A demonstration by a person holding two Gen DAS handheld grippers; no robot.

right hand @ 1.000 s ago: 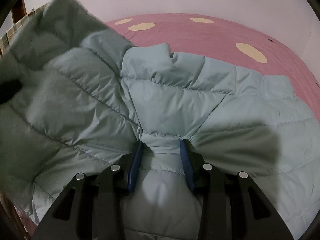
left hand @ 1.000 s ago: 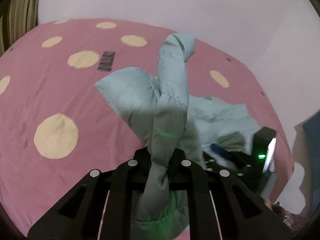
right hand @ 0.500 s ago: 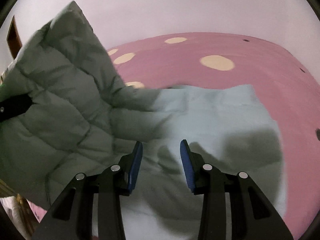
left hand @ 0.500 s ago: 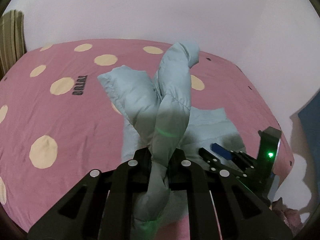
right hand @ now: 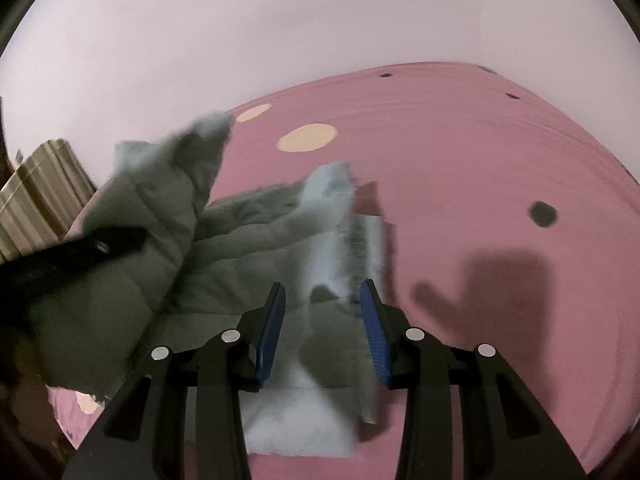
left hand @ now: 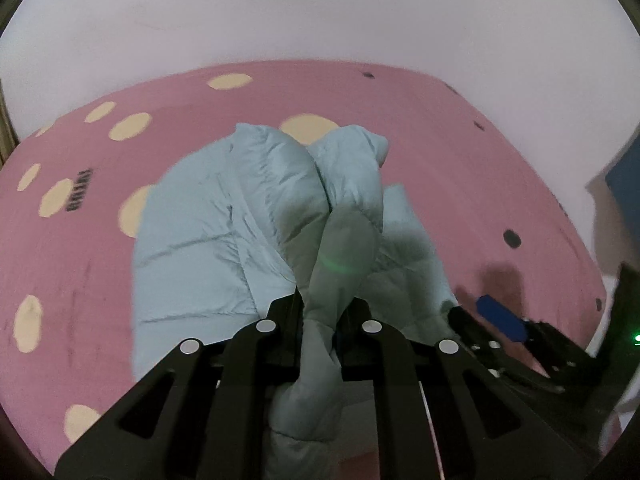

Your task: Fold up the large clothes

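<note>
A pale blue quilted puffer jacket (left hand: 208, 240) lies on a pink bed cover with cream dots. My left gripper (left hand: 322, 312) is shut on a bunched fold of the jacket and holds it raised. In the right wrist view the jacket (right hand: 248, 248) spreads below and to the left, blurred. My right gripper (right hand: 322, 312) is open, its blue pads apart above the cloth and holding nothing. The left gripper (right hand: 72, 256) shows there as a dark shape gripping the lifted fold. The right gripper also shows in the left wrist view (left hand: 520, 344).
The pink dotted bed cover (left hand: 460, 168) fills both views, with a pale wall behind. A striped cushion or fabric (right hand: 36, 196) sits at the left edge of the right wrist view. A dark blue object (left hand: 628, 188) stands at the bed's right side.
My right gripper has let go of the jacket, opened and lifted away. My left gripper still holds its fold, and the view has pulled back to show more of the bed.
</note>
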